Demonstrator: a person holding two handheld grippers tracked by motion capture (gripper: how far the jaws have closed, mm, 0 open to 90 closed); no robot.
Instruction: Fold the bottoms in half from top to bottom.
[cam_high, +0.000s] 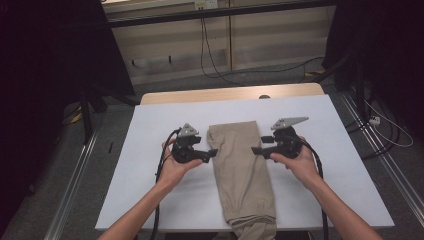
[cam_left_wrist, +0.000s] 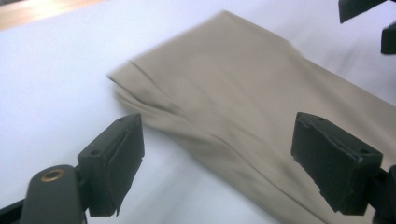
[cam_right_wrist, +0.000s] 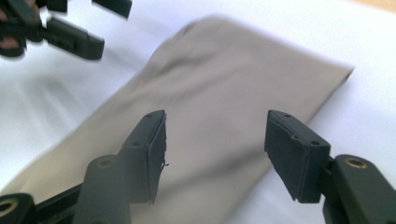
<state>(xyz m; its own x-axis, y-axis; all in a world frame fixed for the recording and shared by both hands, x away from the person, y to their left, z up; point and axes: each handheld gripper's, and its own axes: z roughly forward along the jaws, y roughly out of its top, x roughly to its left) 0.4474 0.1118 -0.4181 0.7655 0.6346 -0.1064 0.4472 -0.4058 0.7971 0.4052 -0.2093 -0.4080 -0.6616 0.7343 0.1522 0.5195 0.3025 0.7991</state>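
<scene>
A pair of folded khaki trousers (cam_high: 242, 170) lies lengthwise down the middle of a white counter (cam_high: 150, 190), its near end hanging over the counter's front edge, while a person holds a gripper on either side of it. The left gripper (cam_high: 213, 152) points its jaws inward at the left edge of the trousers' far half; the right gripper (cam_high: 256, 150) mirrors it from the opposite side, jaw tips just beside the right edge. Both sets of jaws stand apart and grip nothing.

In the left gripper view, the trousers (cam_left_wrist: 233, 93) spread ahead of and between the two black jaws, a folded seam running diagonally toward the gap, the cloth lying flat on the counter (cam_left_wrist: 56, 84) below the pads rather than pinched by them. The other gripper's (cam_left_wrist: 369, 23) dark tips show at the far upper right, beyond the cloth.

In the right gripper view, the trousers (cam_right_wrist: 224, 93) fill the space between and beyond the spread jaws, one squared corner lying past the right-hand jaw. The left gripper (cam_right_wrist: 60, 28) appears at the upper left, across the cloth from these jaws. Both close-up views are slightly blurred.

A bare forearm reaches in from the near edge behind each gripper, and a black cable (cam_high: 161, 172) trails from the left one.
</scene>
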